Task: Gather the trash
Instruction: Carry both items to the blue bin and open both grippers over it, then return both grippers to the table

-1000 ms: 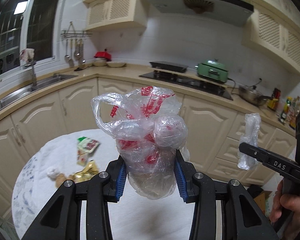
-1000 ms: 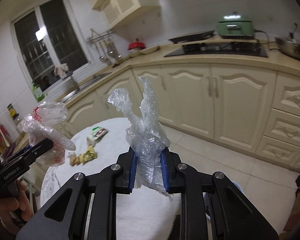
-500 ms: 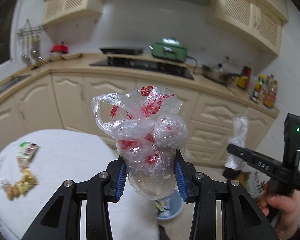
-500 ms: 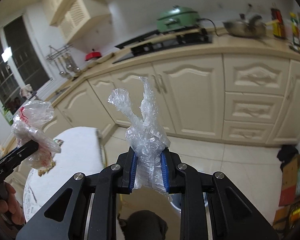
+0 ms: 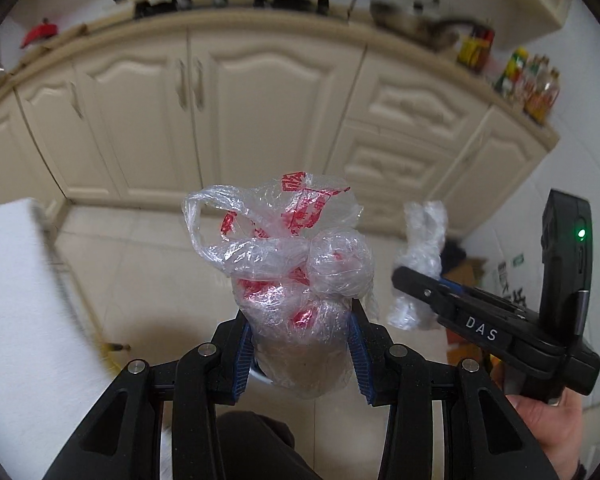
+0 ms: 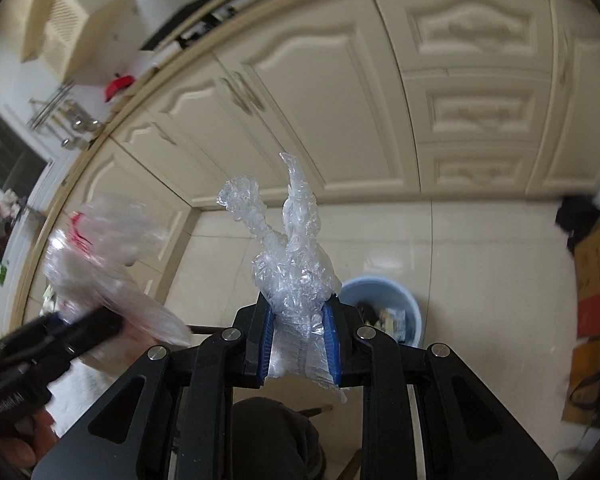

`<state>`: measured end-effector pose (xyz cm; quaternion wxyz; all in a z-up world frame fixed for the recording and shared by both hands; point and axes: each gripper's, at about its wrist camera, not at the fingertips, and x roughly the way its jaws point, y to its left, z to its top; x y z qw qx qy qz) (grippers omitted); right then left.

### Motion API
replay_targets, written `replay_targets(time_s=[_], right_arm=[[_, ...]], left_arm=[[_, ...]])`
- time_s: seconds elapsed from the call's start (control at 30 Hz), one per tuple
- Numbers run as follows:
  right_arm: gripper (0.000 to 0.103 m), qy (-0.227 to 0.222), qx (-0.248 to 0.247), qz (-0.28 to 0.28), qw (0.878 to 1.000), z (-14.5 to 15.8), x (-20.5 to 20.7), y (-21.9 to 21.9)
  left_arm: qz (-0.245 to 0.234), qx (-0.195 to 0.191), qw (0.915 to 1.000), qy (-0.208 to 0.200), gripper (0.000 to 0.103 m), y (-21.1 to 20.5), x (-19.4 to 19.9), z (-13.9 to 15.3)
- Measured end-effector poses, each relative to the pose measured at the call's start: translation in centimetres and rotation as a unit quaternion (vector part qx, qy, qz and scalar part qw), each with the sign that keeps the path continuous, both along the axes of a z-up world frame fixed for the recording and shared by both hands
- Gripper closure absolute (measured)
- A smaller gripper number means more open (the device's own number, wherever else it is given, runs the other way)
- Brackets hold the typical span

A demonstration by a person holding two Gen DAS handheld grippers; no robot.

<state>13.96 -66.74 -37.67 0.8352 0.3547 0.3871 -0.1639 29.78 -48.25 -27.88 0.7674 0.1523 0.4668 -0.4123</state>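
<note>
Carry-to-bin step, both loads in hand. Left gripper (image 5: 300, 354) has its fingers pinching a knotted clear bag with red print (image 5: 296, 264); right gripper (image 6: 298, 338) has its fingers pressed nearly together on a crumpled clear plastic wrap (image 6: 294, 264). Landmark: the blue trash bin (image 6: 414, 312) on the tiled floor, already holding some wrappers. The wrap sits just left of the bin and above it in the right wrist view; the bag hangs further left of the bin, blurred there. Next move, as I judge it: bring each gripper over the bin's mouth, then spread the fingers so the pieces fall in; light plastic may cling to the pads or drift past the rim. Around: cream cabinets (image 6: 380, 92) behind the bin, cardboard boxes (image 6: 594, 280) right of it, the white table (image 5: 16, 300) edge well left. A dark-clad knee or foot (image 6: 268, 432) below the fingers sits near the bin; nothing blocks the opening.
</note>
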Motion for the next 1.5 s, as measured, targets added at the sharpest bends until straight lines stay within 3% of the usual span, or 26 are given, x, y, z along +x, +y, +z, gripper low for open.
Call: replay_targets(time_s=[0.1, 0.17, 0.2, 0.23, 0.27, 0.3, 0.43, 0.47, 0.5, 0.6, 0.8, 0.9, 1.2, 1.5], right_arm=[[0.079, 0.006, 0.018, -0.004, 1.0, -1.5, 0.8, -1.0], [0.078, 0.013, 0.025, -0.009, 1.0, -2.5, 1.3, -1.6], [0.072, 0.017, 0.028, -0.011, 0.999, -2.7, 1.4, -1.8], [0.065, 0.019, 0.031, -0.015, 0.999, -3.1, 1.5, -2.0], [0.05, 0.021, 0.034, -0.019, 0.999, -3.3, 1.5, -2.2], [0.036, 0.021, 0.035, -0.023, 0.999, -3.4, 1.4, -2.2], [0.013, 0.026, 0.035, -0.045, 0.998, -3.8, 0.9, -2.5], [0.002, 0.028, 0.033, -0.05, 0.998, -3.7, 0.8, -2.5], [0.0, 0.03, 0.03, -0.057, 0.998, -3.6, 0.6, -2.5], [0.0, 0.04, 0.023, -0.066, 0.997, -3.2, 0.2, -2.1], [0.0, 0.029, 0.011, -0.058, 0.998, -0.8, 0.1, -0.2], [0.0, 0.014, 0.001, -0.051, 0.999, 1.3, 0.2, 1.2], [0.0, -0.046, -0.051, -0.002, 0.998, 9.1, 1.8, 7.9], [0.0, -0.098, -0.095, 0.072, 0.988, 15.1, 4.1, 15.8]], left_arm=[[-0.01, 0.025, 0.9996, 0.009, 0.062, -3.4, 2.1, -1.7], [-0.012, 0.05, 0.9985, 0.017, 0.045, -5.9, 3.5, -3.0], [-0.009, 0.057, 0.9982, 0.015, 0.038, -6.7, 4.4, -3.3], [-0.01, 0.059, 0.9981, 0.009, 0.024, -7.2, 4.9, -3.4], [-0.007, 0.057, 0.9984, 0.0, 0.015, -7.4, 5.2, -3.3], [-0.003, 0.055, 0.9984, -0.009, 0.011, -7.6, 5.3, -3.2], [0.015, 0.05, 0.9983, -0.026, 0.007, -7.4, 6.7, -2.3], [0.018, 0.047, 0.9983, -0.03, 0.007, -7.0, 6.7, -2.1], [0.023, 0.044, 0.9981, -0.036, 0.007, -6.8, 6.8, -1.8], [0.03, 0.03, 0.9976, -0.055, 0.002, -5.8, 6.5, -0.4], [0.048, -0.008, 0.9948, -0.089, 0.002, -0.1, 2.3, 3.0], [0.06, -0.029, 0.9922, -0.106, 0.001, 5.2, -0.7, 5.7], [0.127, -0.083, 0.9778, -0.144, 0.001, 19.0, -6.6, 10.6], [0.204, -0.114, 0.9557, -0.18, 0.001, 31.3, -11.4, 14.1]])
